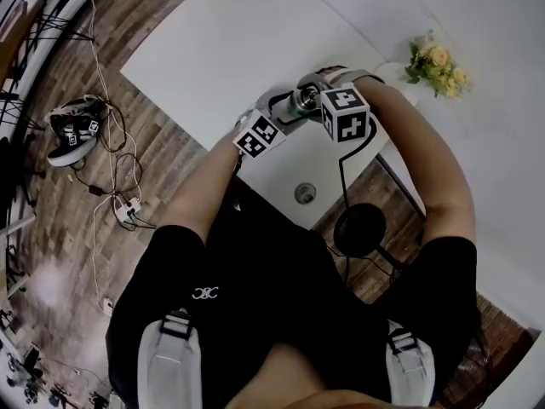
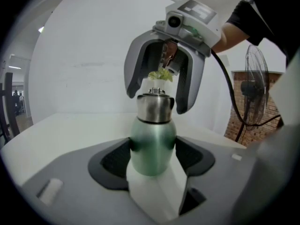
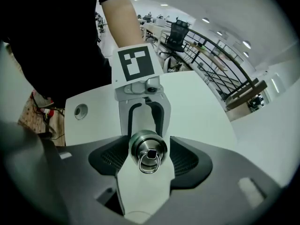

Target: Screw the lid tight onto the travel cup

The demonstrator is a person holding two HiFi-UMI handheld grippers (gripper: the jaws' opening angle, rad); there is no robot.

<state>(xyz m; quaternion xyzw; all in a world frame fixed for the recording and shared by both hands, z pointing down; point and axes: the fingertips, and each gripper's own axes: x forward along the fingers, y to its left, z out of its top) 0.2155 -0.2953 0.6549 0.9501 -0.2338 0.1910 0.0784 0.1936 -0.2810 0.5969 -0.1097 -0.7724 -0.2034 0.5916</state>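
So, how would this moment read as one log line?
left gripper shut on travel cup | right gripper shut on lid | lid on cup, upright

No legible words or numbers.
A small white interlocked emblem marks the person's black shirt; the white cubes' black square markers show patterns only.

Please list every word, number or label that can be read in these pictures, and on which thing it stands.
No readable words or numbers.
Small white emblem on the black clothing: too blurred to read.
Marker cubes: square patterns only.
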